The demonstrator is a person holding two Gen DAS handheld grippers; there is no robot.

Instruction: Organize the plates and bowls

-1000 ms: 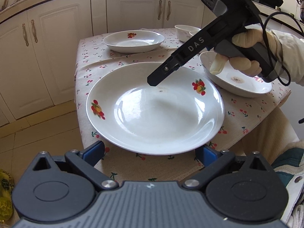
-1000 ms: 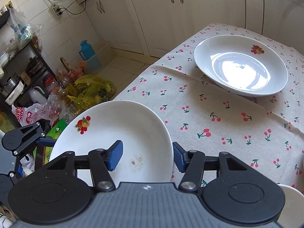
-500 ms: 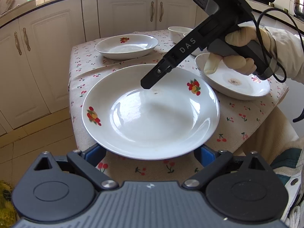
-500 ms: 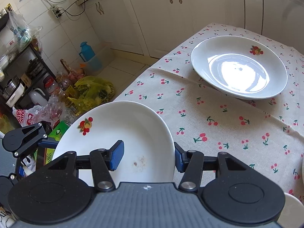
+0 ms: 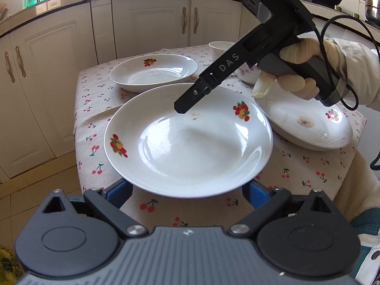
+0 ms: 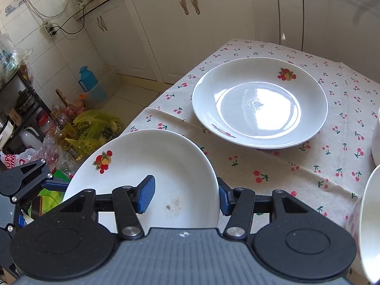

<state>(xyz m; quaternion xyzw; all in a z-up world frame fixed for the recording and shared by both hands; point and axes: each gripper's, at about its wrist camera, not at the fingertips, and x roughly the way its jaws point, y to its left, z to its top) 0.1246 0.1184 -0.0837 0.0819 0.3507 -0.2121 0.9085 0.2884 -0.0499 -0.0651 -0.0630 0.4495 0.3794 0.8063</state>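
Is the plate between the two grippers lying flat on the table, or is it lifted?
Lifted. The plate is above the tablecloth, its near rim overhanging; the right gripper straddles its edge.

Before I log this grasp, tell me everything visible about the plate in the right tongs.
The held plate is white, glossy, ceramic-looking, shallow, with fruit decals at opposite rims and brownish specks inside. The right tongs grip one edge, one finger inside, one outside. It hangs roughly level over the cherry-print tablecloth; the left tongs' blue fingers flank its opposite rim.
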